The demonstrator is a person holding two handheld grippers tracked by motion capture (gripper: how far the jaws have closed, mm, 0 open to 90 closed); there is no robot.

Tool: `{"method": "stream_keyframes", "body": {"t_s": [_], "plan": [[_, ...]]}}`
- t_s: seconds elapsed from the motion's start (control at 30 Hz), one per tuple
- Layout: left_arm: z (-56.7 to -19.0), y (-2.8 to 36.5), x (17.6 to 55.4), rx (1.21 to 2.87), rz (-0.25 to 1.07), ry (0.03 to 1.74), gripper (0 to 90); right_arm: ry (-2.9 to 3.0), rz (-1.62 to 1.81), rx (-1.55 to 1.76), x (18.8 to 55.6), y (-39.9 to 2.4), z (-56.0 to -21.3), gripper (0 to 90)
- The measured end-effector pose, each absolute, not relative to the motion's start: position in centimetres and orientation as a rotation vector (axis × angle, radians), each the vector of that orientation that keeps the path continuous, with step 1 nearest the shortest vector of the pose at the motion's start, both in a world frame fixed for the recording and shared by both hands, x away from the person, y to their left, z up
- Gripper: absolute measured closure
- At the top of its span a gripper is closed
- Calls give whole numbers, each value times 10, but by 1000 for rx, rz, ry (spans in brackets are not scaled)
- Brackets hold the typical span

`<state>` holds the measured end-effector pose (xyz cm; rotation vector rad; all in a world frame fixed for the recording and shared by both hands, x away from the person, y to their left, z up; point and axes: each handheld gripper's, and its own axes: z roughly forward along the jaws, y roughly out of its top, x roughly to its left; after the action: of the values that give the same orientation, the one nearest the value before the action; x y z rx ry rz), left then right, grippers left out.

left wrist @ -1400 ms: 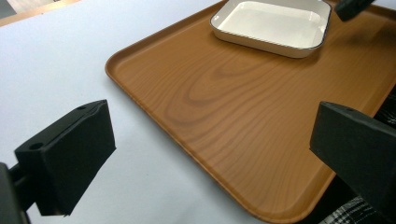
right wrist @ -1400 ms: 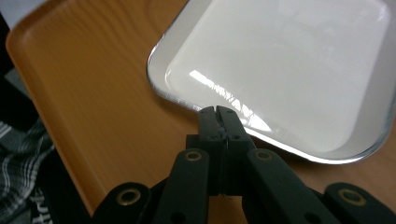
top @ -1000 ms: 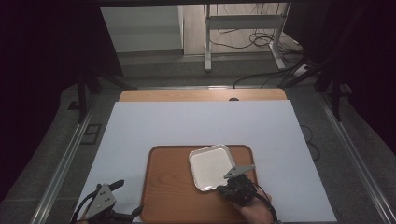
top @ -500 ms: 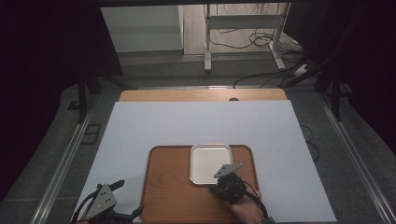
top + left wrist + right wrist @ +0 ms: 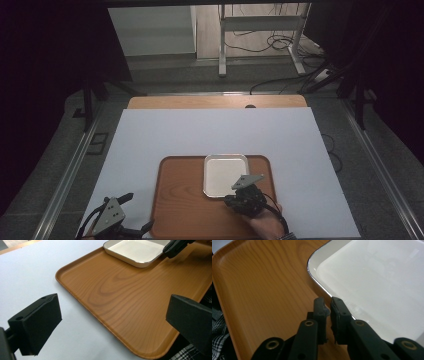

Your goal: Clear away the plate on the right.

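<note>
White square dish [image 5: 224,172] sits flat on wooden tray [image 5: 182,200], in the tray's far right part, near its back edge. Tray lies on the white-covered desk [image 5: 210,130], close to the person's side.

Right gripper [image 5: 240,196] is at the dish's near edge; in the right gripper view its jaws are pinched together on the rim [image 5: 322,288], one jaw outside the wall, one inside. Grip looks closed on the rim, though the pads cover the exact contact.

Left gripper [image 5: 131,214] hovers off the tray's near left corner, jaws spread wide with nothing between them; the left gripper view shows the tray's rounded corner [image 5: 150,353] between the two black pads [image 5: 41,322].

Handling, judged by look:
- Dish appears rigid, thin-walled, glossy, likely enamel or coated metal with a bright metal lip. Probably light.
- Smooth surface suggests slip risk; a one-edge pinch will let it tilt or pivot if lifted fast.
- Best hold: the raised rim, mid-edge rather than the rounded corner, jaws straddling the wall.
- Chipping possible if dropped on the tray.
- Tray looks stiff and slick; dish may slide on it rather than lift.
</note>
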<state>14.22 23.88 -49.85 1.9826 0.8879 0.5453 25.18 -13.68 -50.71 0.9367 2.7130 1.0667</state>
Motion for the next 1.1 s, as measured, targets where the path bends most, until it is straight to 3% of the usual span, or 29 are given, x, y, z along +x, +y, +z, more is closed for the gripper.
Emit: {"method": "stream_keyframes", "body": {"t_s": [0.53, 1.1], "plan": [[-498, 239, 142, 1984, 546, 885, 1, 2633, 1101, 943, 252, -145, -498, 610], [-498, 239, 142, 1983, 545, 885, 2, 2569, 1136, 976, 253, -162, -488, 482]]}}
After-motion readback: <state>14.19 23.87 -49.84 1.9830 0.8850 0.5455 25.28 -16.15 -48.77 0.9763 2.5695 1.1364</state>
